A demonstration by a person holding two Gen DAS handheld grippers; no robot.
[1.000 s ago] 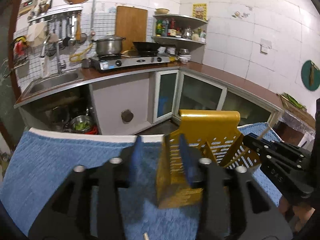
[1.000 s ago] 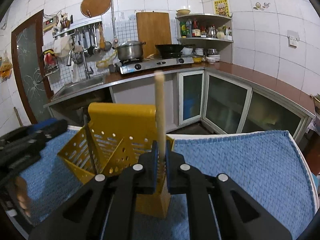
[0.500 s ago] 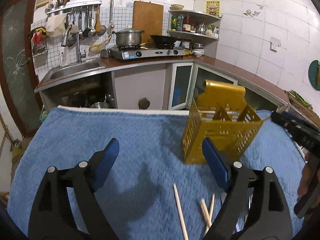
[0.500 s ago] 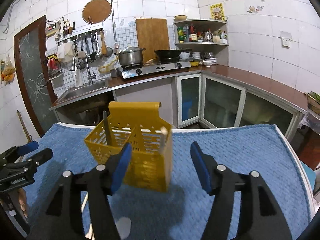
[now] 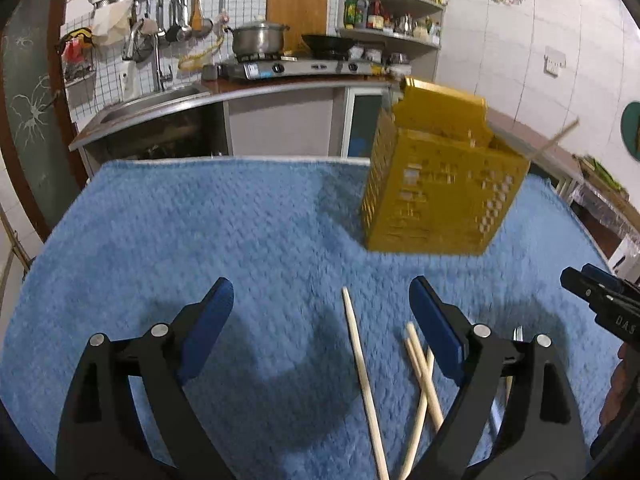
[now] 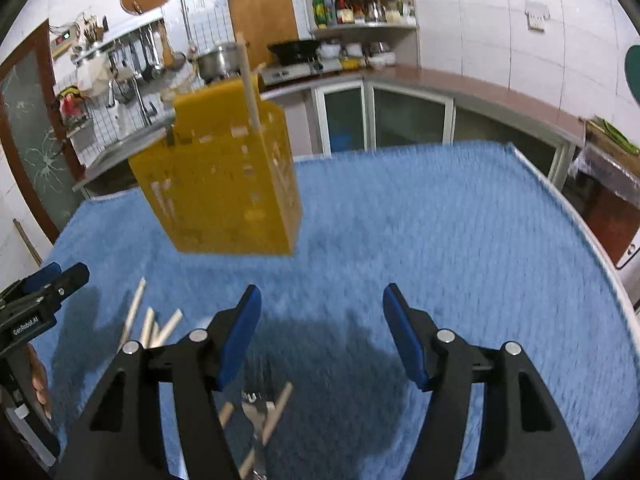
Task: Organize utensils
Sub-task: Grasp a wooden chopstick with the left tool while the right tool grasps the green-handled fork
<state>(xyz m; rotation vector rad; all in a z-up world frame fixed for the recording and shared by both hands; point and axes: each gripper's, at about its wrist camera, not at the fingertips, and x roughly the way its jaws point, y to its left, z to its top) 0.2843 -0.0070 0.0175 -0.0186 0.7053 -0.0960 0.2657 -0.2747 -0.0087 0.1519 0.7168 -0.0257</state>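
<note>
One chopstick (image 6: 249, 80) stands in the yellow holder (image 6: 224, 184) on the blue-towelled bench (image 6: 440, 240) — several chopsticks (image 5: 362, 372) and a fork (image 6: 256, 412) lie loose, both tools, left (image 5: 320, 328) and right (image 6: 320, 332), wide open, empty.

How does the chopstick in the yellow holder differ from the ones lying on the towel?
The chopstick in the holder stands nearly upright, its top poking above the yellow holder; the loose chopsticks lie flat on the blue towel, some crossing each other. The first is put away, the loose ones are not. All look like the same pale wood.
</note>
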